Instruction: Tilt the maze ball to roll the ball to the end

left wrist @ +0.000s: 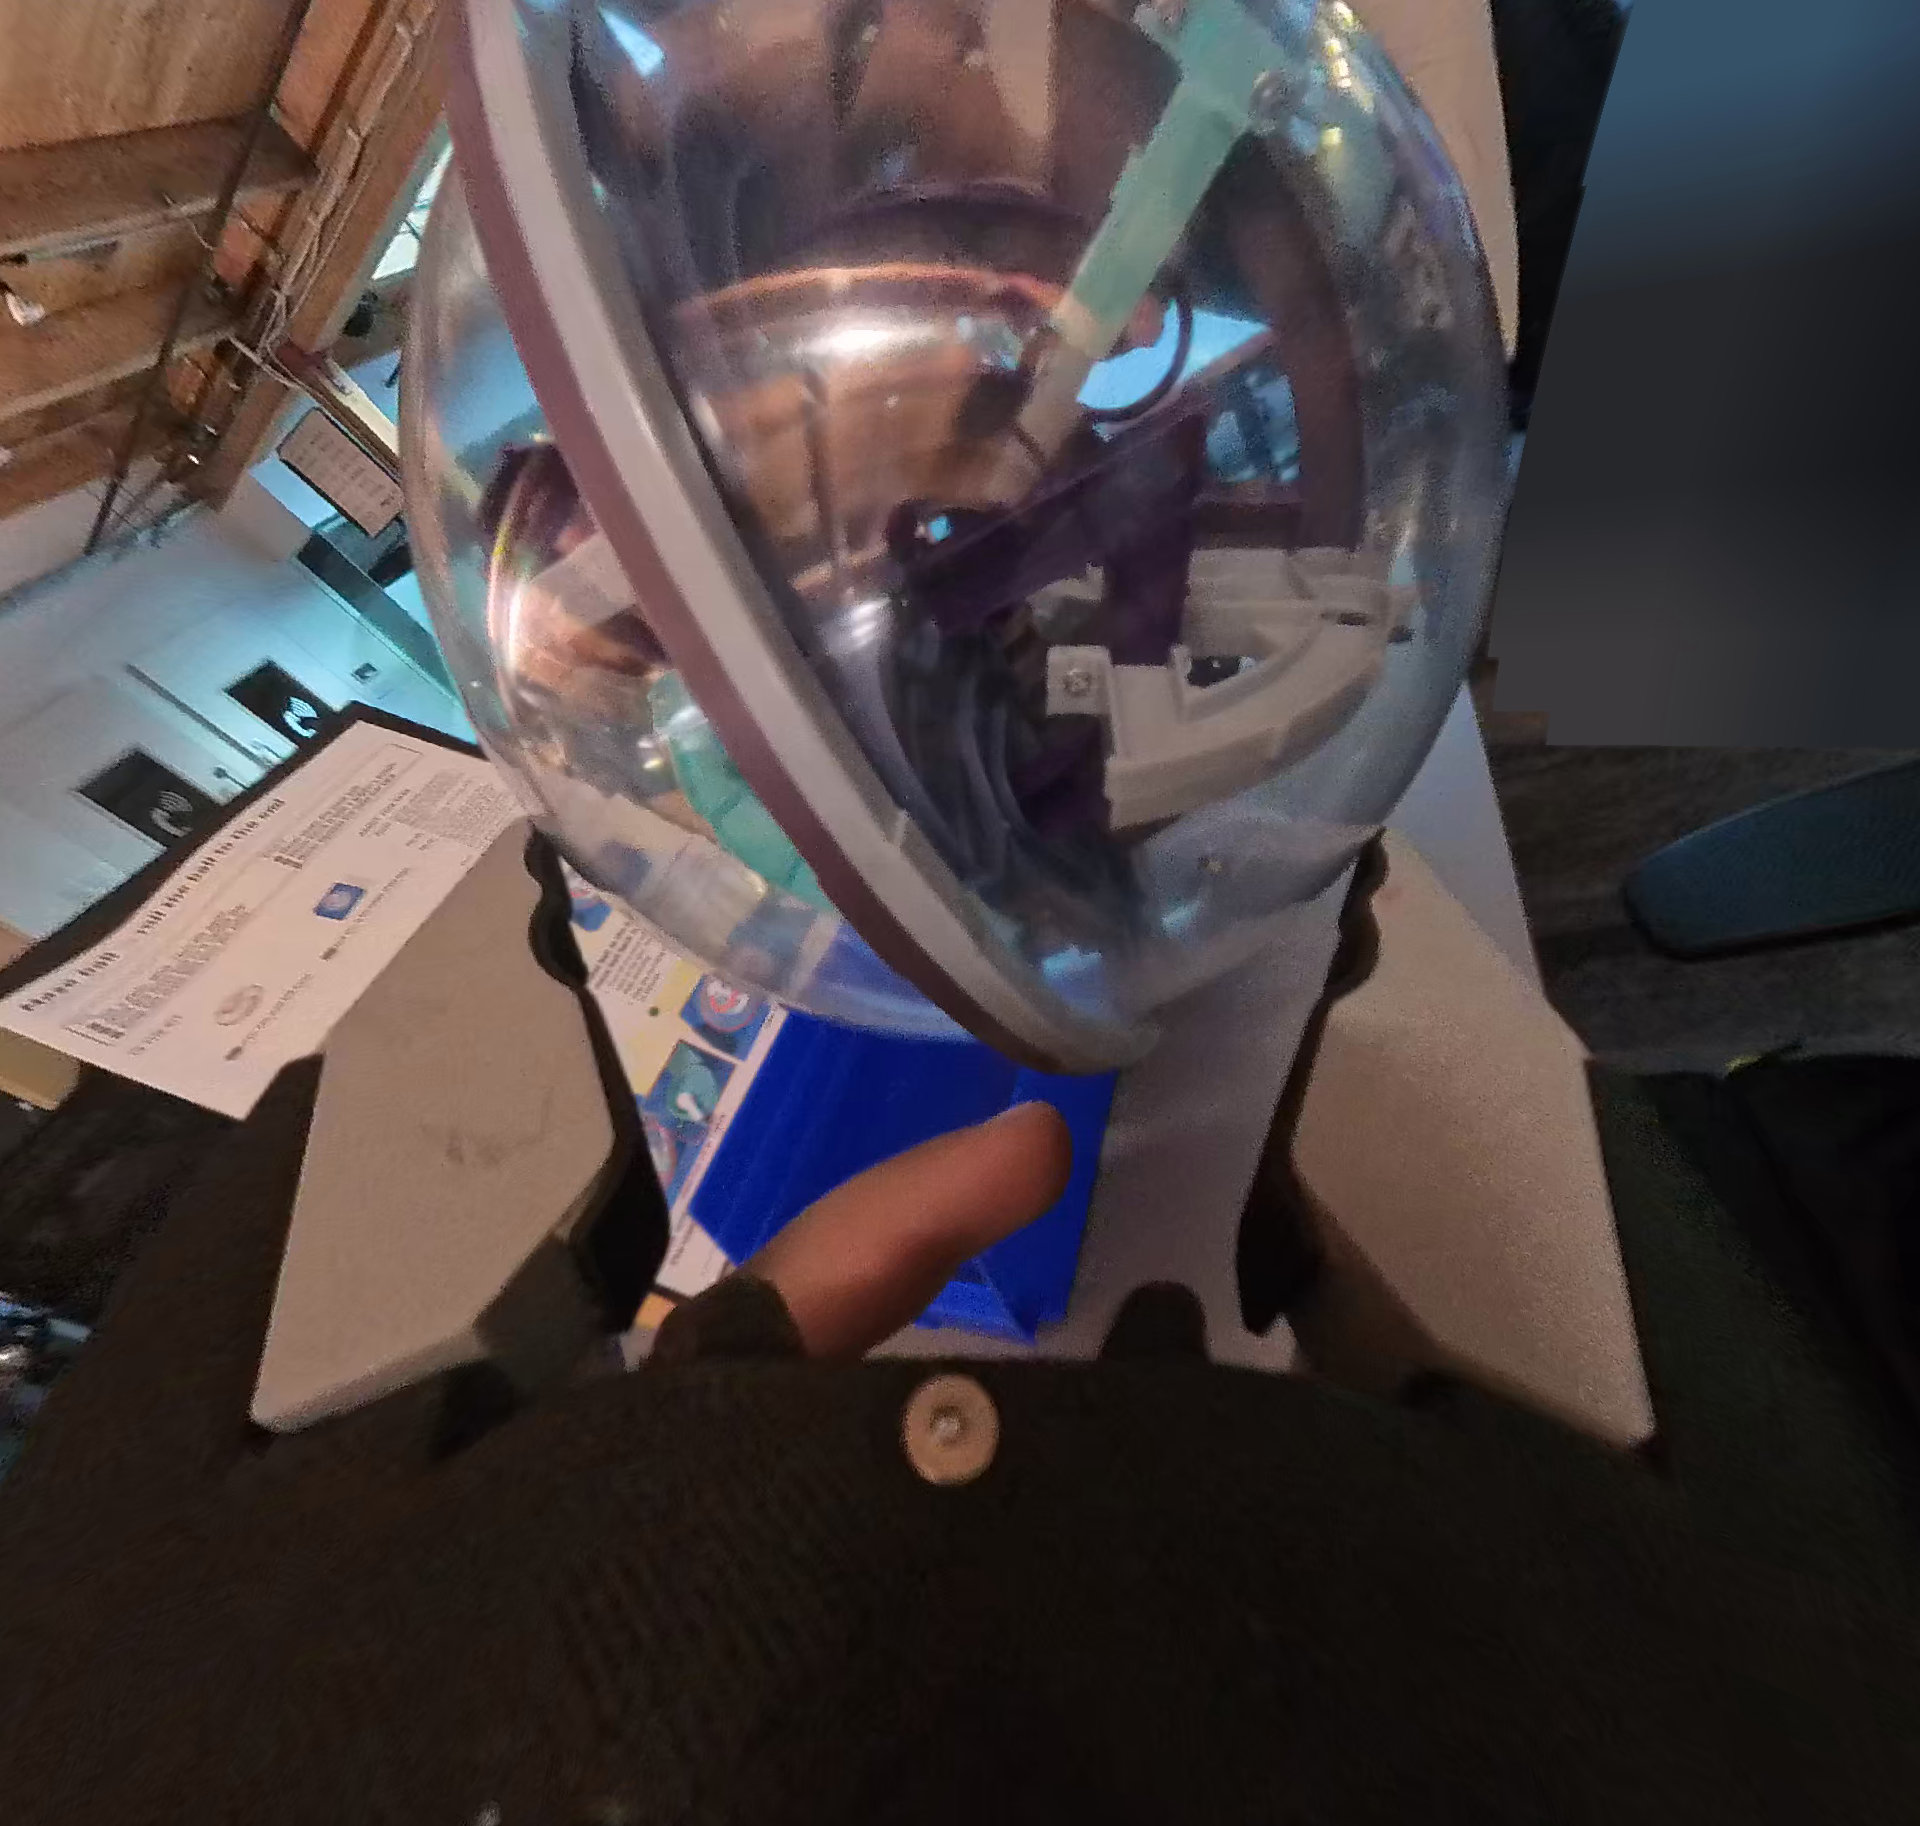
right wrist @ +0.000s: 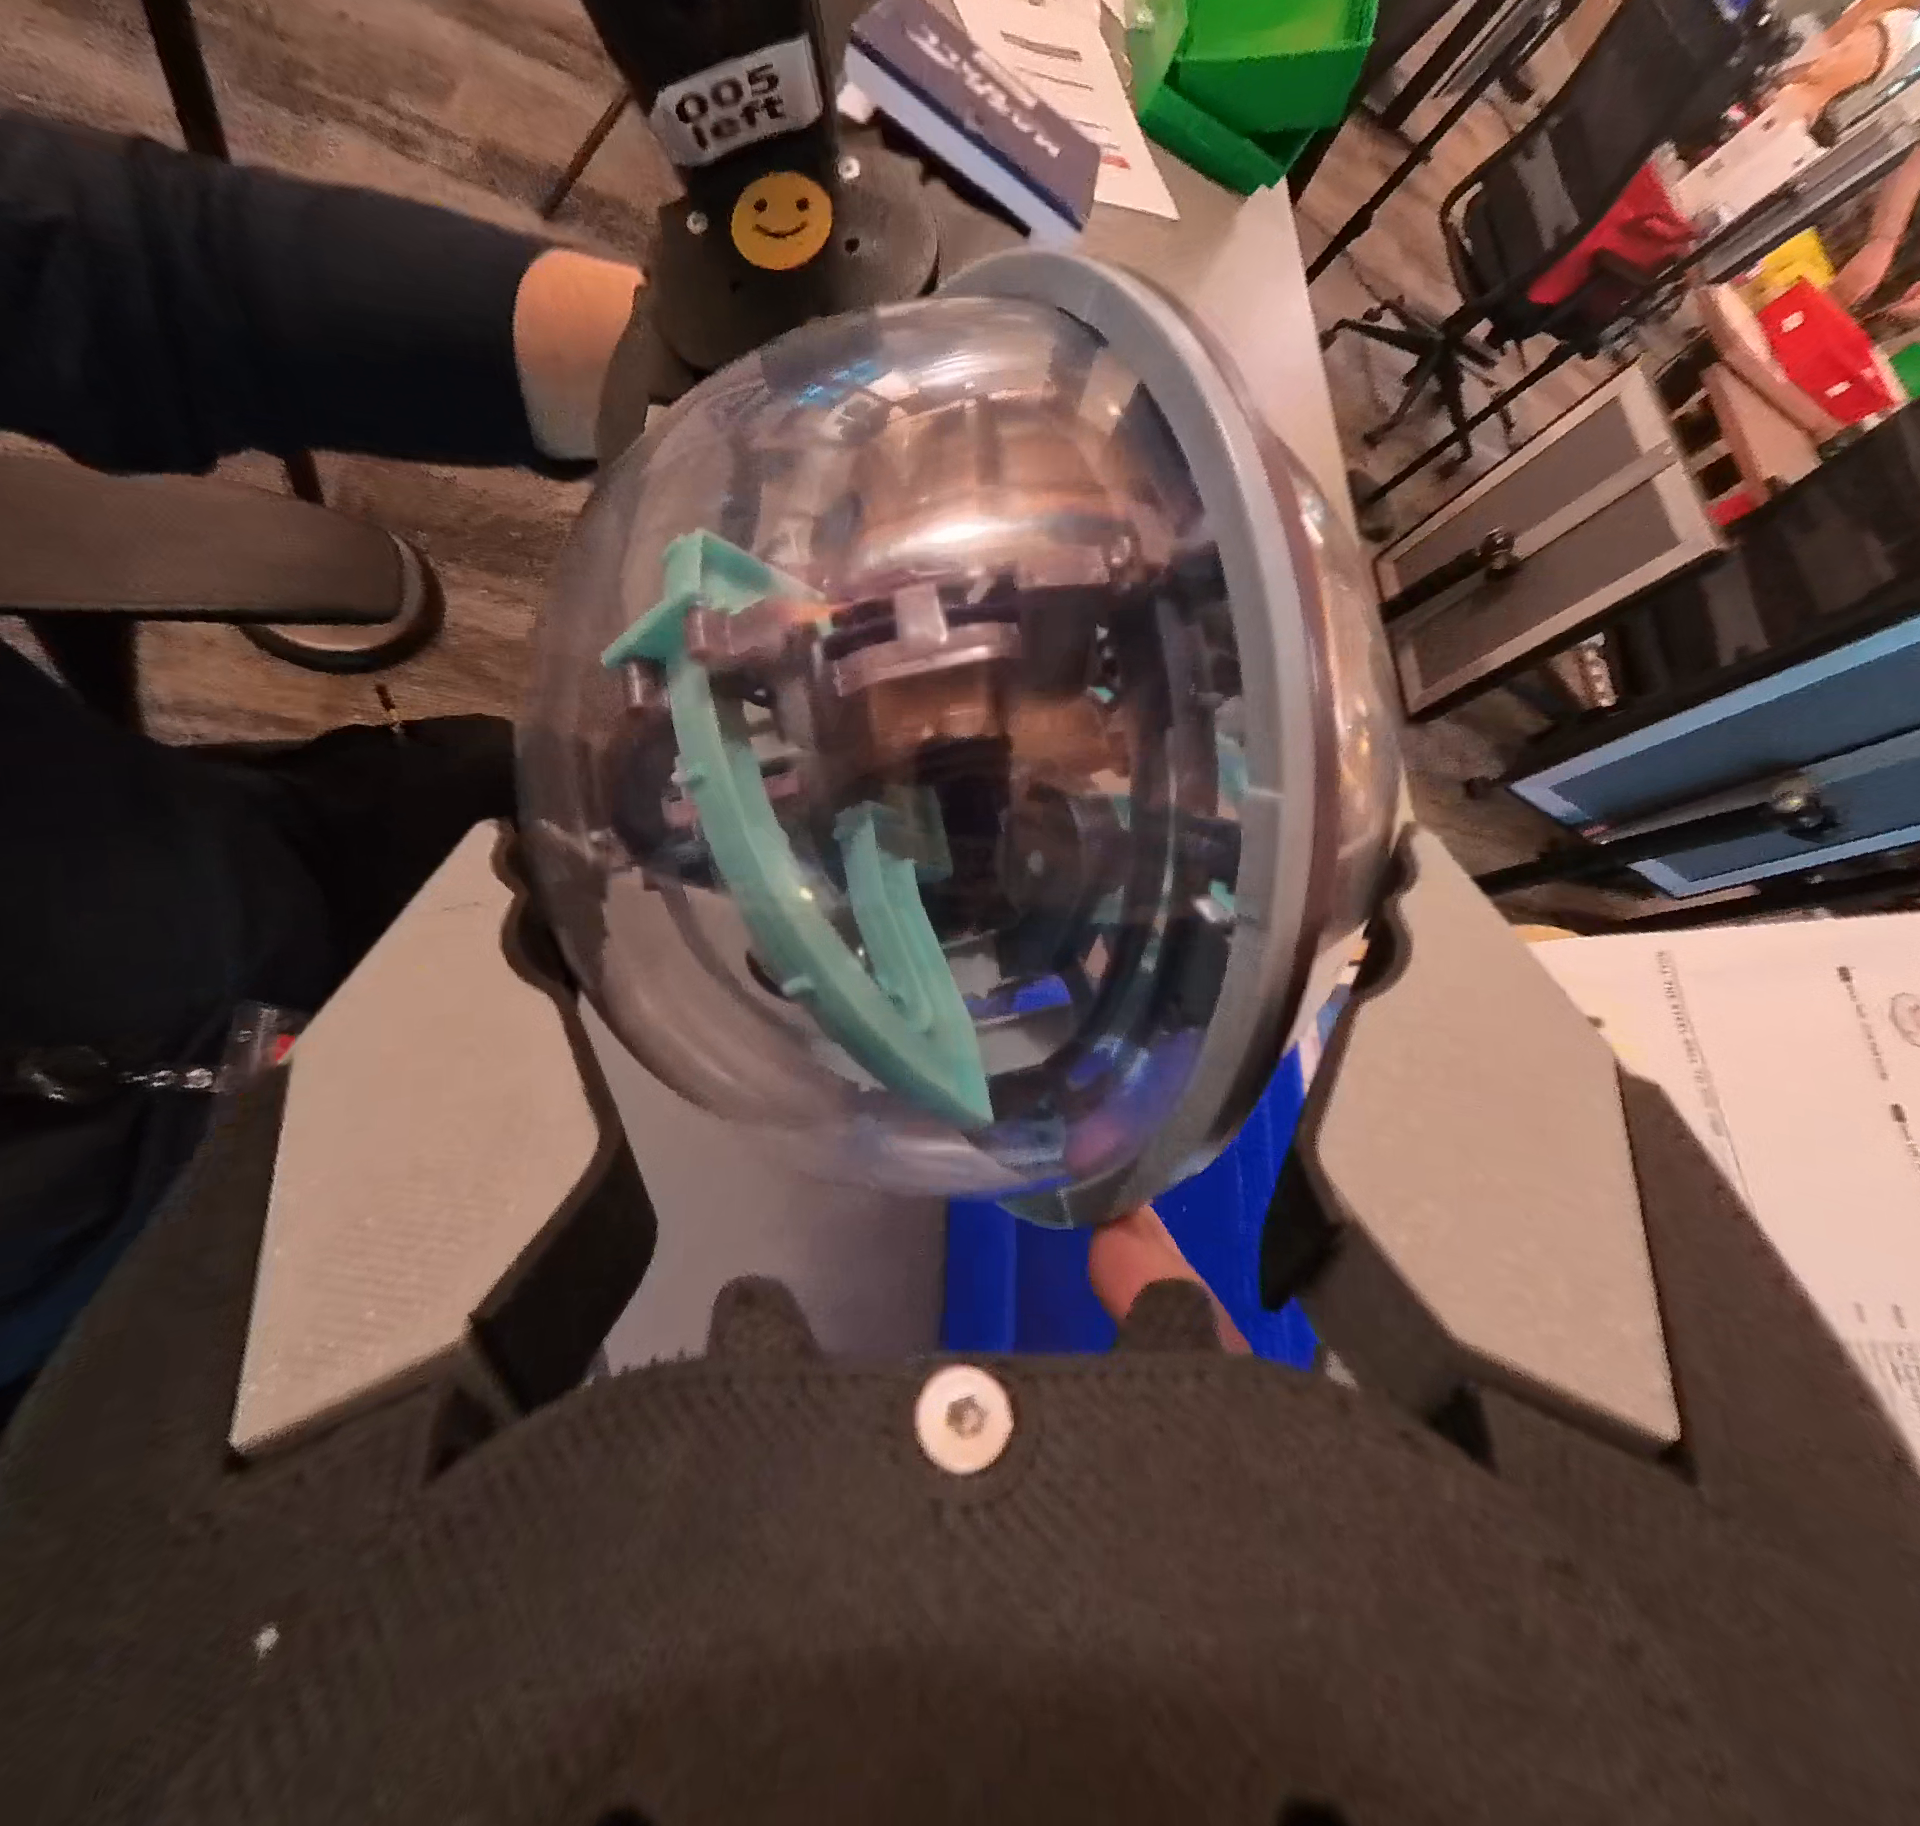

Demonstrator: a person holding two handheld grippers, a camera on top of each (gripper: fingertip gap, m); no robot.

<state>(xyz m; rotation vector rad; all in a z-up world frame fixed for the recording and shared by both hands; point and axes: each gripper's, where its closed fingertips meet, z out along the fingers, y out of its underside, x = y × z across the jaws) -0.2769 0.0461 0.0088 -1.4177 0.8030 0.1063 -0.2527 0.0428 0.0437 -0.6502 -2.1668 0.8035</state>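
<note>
The maze ball [left wrist: 935,488] is a clear sphere with a grey ring around its middle and teal, purple and grey tracks inside. It is tilted, with the ring running diagonally. My left gripper [left wrist: 956,893] is shut on it, with black pads [left wrist: 545,903] pressed on both lower sides. In the right wrist view the maze ball [right wrist: 956,737] fills the middle, and my right gripper [right wrist: 956,893] is also shut on it, with pads [right wrist: 1387,903] against its sides. The left gripper's body [right wrist: 748,114] shows behind the ball. I cannot make out the small ball inside.
A blue bin [left wrist: 894,1132] lies under the ball on the grey table [right wrist: 1257,280]. Printed sheets [left wrist: 260,893] [right wrist: 1766,1101] lie beside it. A green bin [right wrist: 1268,20] stands at the far end. Drawer cabinets [right wrist: 1538,529] and chairs stand to the right.
</note>
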